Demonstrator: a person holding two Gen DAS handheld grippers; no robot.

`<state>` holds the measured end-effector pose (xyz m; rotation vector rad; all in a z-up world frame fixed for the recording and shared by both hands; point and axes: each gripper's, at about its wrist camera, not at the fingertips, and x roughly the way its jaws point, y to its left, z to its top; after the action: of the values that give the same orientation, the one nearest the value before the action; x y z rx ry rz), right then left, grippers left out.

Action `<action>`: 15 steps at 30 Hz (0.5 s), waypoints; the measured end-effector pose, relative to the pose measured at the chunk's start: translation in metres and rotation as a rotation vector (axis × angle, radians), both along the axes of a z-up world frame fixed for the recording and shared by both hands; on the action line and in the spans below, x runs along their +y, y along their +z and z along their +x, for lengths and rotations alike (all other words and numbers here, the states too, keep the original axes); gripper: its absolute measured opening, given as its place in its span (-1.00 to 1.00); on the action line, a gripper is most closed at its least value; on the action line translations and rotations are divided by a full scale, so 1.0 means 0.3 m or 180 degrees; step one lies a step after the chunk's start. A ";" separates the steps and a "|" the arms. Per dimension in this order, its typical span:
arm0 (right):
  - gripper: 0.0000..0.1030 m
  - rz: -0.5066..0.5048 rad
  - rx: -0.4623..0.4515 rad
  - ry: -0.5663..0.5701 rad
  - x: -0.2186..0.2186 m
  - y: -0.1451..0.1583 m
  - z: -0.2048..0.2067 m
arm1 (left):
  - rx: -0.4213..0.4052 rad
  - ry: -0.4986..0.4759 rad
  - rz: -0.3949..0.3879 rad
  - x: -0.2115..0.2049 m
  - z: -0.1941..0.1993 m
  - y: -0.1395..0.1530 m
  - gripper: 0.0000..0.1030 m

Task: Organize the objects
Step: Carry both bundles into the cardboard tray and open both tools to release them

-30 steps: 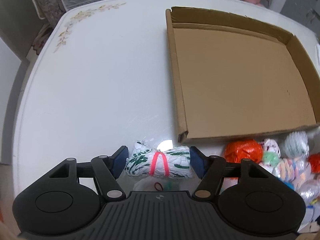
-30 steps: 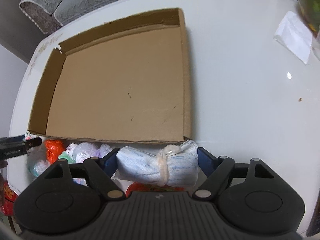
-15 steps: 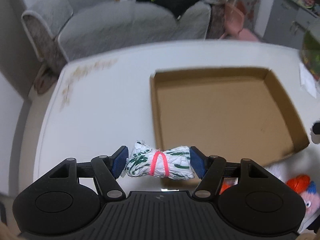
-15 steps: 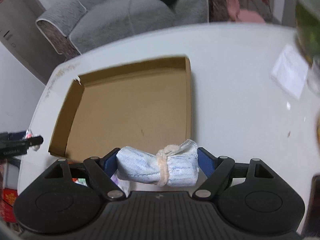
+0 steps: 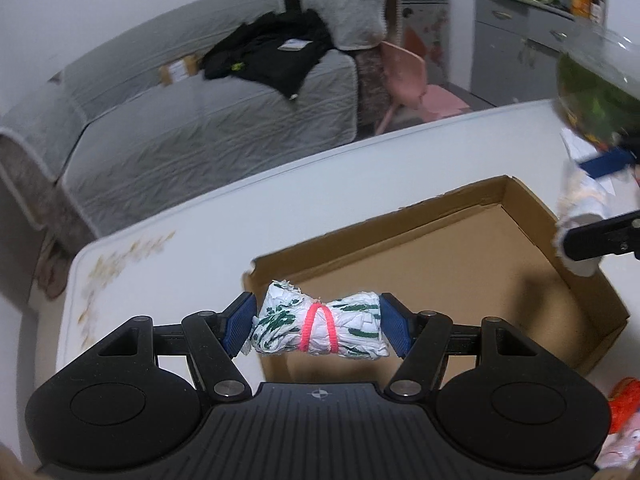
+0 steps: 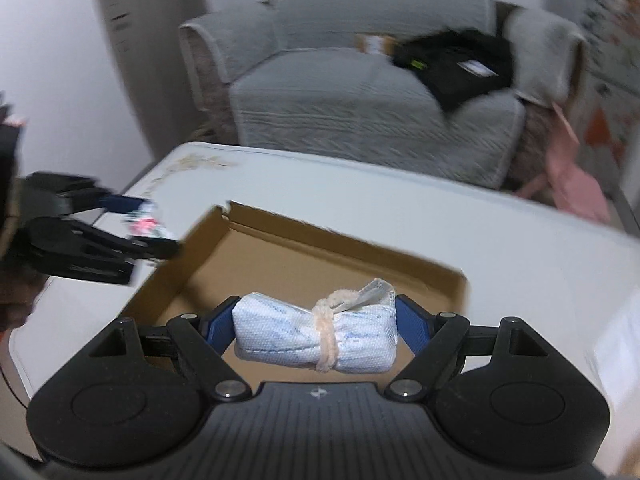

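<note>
My left gripper (image 5: 316, 326) is shut on a white roll with green marks (image 5: 352, 328), tied with a pink band, held in the air over the near left corner of a shallow cardboard box (image 5: 460, 264). My right gripper (image 6: 314, 328) is shut on a pale blue rolled cloth (image 6: 280, 334), tied with a cream band, held above the same box (image 6: 320, 264). The right gripper shows at the right edge of the left wrist view (image 5: 600, 200); the left gripper shows at the left of the right wrist view (image 6: 132, 224).
The box lies on a white table (image 5: 192, 248). An orange bundle (image 5: 624, 400) from a heap shows by the table's near right. A grey sofa (image 5: 208, 120) with black clothing stands behind the table. A green-filled glass bowl (image 5: 600, 92) sits at the far right.
Both grippers have risen from the table with their rolls and tilted up, so the sofa and room have come into view. The heap of bundles has dropped mostly out of sight.
</note>
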<state>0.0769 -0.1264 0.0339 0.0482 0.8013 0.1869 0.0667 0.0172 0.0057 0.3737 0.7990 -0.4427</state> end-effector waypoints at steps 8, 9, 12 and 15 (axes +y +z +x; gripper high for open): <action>0.52 -0.0380 -0.0079 0.0752 0.062 -0.108 0.161 | 0.0066 -0.0351 -0.0017 -0.029 0.132 -0.123 0.39; 0.52 -0.0453 -0.0072 0.0847 0.071 -0.124 0.175 | 0.0042 -0.0430 0.0013 -0.032 0.137 -0.136 0.39; 0.52 -0.0724 -0.0118 0.1261 0.109 -0.160 0.197 | -0.0025 -0.0717 0.0126 -0.043 0.147 -0.170 0.39; 0.52 -0.0946 -0.0162 0.1666 0.142 -0.184 0.211 | -0.0041 -0.1003 0.0230 -0.051 0.152 -0.205 0.39</action>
<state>0.1403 -0.0837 -0.0212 -0.4492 0.7715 0.5584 0.1124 0.0019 -0.0559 0.5729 0.7471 -0.7059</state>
